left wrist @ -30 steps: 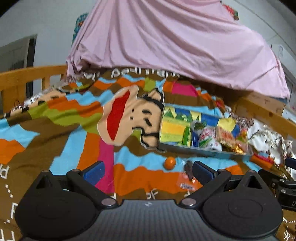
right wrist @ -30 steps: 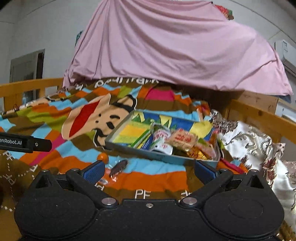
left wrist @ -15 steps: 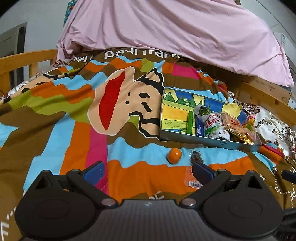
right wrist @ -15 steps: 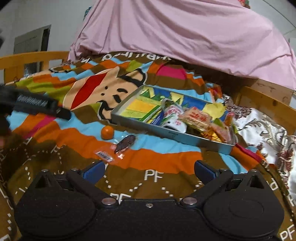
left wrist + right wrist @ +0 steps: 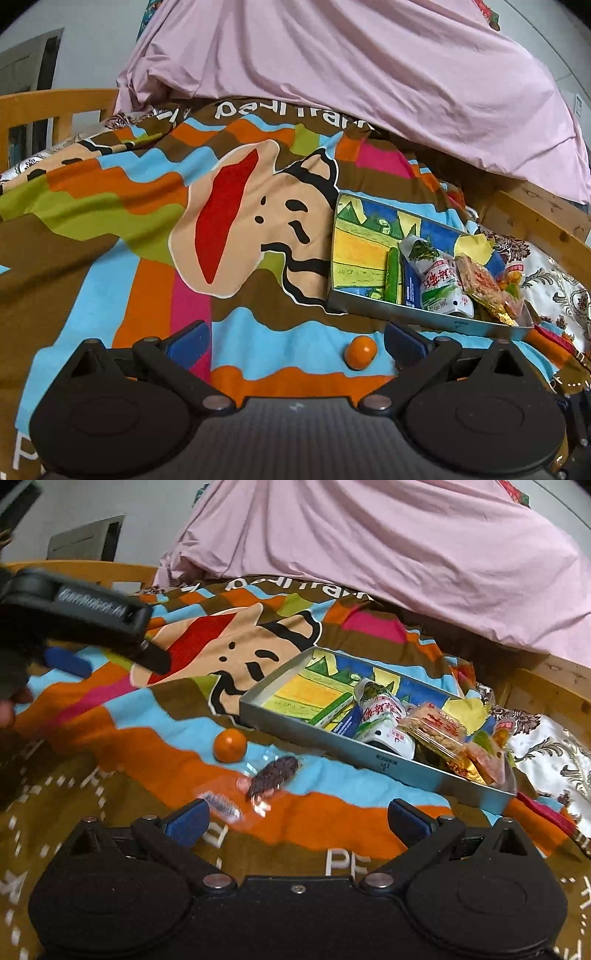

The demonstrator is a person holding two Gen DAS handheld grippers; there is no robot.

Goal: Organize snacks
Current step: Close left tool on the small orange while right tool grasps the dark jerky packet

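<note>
Both grippers, left [image 5: 295, 341] and right [image 5: 297, 819], hover spread wide and empty over the soft striped blanket [image 5: 155, 738]. A small round orange [image 5: 229, 745] lies between the left's blue pads, just before the shallow metal tray [image 5: 295, 731] of crinkly packets. Only the right view shows the clear-wrapped dark snack [image 5: 273, 778] beside it.

A blanket [image 5: 147, 746] striped in orange, sky blue, brown and pink is printed with a tan, red-mouthed cartoon face. A grey tray [image 5: 369, 755] shows a yellow-green-blue lining. A pink sheet [image 5: 369, 546] is draped behind.
</note>
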